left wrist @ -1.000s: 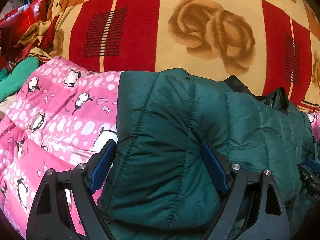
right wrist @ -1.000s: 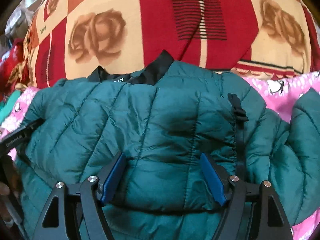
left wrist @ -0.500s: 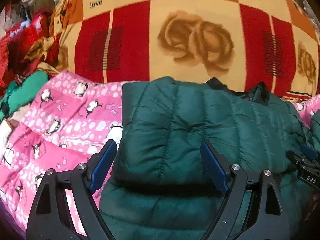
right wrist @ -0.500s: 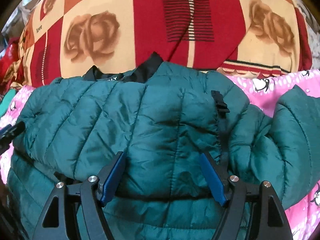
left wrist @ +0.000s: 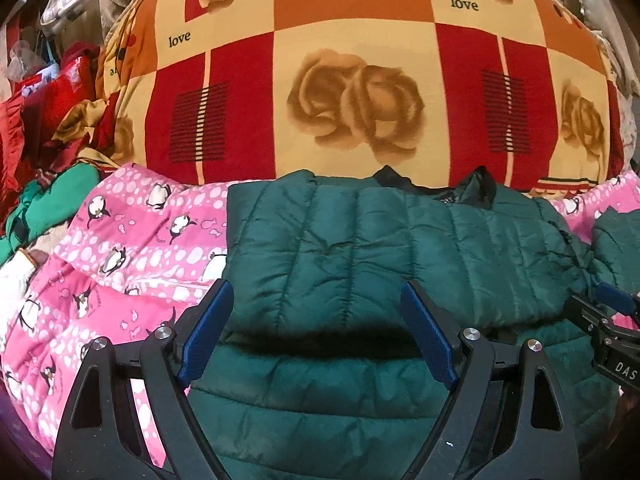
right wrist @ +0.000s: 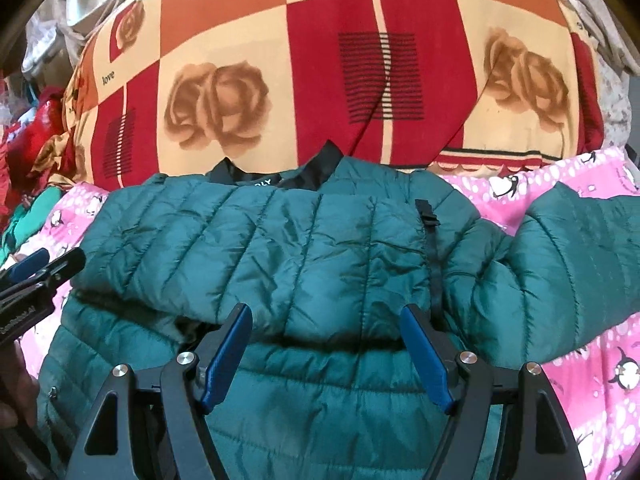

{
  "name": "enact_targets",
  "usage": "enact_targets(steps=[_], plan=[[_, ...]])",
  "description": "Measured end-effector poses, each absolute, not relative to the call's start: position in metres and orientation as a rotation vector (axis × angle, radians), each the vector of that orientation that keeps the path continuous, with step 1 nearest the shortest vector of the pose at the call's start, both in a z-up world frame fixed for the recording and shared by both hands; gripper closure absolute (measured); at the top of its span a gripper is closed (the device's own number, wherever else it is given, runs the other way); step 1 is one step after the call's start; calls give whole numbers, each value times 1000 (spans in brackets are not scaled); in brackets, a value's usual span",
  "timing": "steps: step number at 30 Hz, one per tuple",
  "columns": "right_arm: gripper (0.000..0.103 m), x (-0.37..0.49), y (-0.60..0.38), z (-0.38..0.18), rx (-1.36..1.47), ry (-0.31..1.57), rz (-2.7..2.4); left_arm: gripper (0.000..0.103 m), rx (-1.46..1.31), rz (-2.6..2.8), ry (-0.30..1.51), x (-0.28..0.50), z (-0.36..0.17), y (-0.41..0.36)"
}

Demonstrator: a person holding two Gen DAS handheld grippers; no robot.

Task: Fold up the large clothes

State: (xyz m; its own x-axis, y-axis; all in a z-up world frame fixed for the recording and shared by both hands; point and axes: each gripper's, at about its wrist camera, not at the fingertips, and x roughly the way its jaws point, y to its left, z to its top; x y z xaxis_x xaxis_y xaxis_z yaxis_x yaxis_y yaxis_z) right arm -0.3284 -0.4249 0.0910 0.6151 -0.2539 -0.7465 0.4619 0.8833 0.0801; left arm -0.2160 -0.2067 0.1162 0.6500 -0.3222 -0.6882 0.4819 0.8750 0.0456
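Note:
A dark green quilted puffer jacket (left wrist: 360, 248) lies on a pink penguin-print blanket (left wrist: 132, 248), its top part folded down over the lower part, black collar at the far side. It shows in the right wrist view (right wrist: 280, 248) with one sleeve (right wrist: 568, 264) lying out to the right. My left gripper (left wrist: 316, 320) is open and empty, hovering over the fold's near edge. My right gripper (right wrist: 326, 332) is open and empty over the same fold edge. Each gripper shows at the other view's side: the right gripper (left wrist: 612, 320) and the left gripper (right wrist: 36, 276).
A big red, orange and cream rose-print quilt (left wrist: 360, 92) rises behind the jacket. Red and green clothes (left wrist: 44, 200) are piled at the far left. The pink blanket (right wrist: 600, 380) extends on both sides of the jacket.
Both grippers have pulled back from the jacket towards me and lifted off it. The folded jacket stays where it lay.

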Motion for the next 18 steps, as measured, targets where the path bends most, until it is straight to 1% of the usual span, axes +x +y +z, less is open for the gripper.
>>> enact_targets(steps=[10,18], plan=[[29,-348,-434,104,286,786,-464,17,222,-502,732,-232,126,-218],[29,-370,-453,111,277,773,-523,17,146,-603,804,-230,122,-233]])
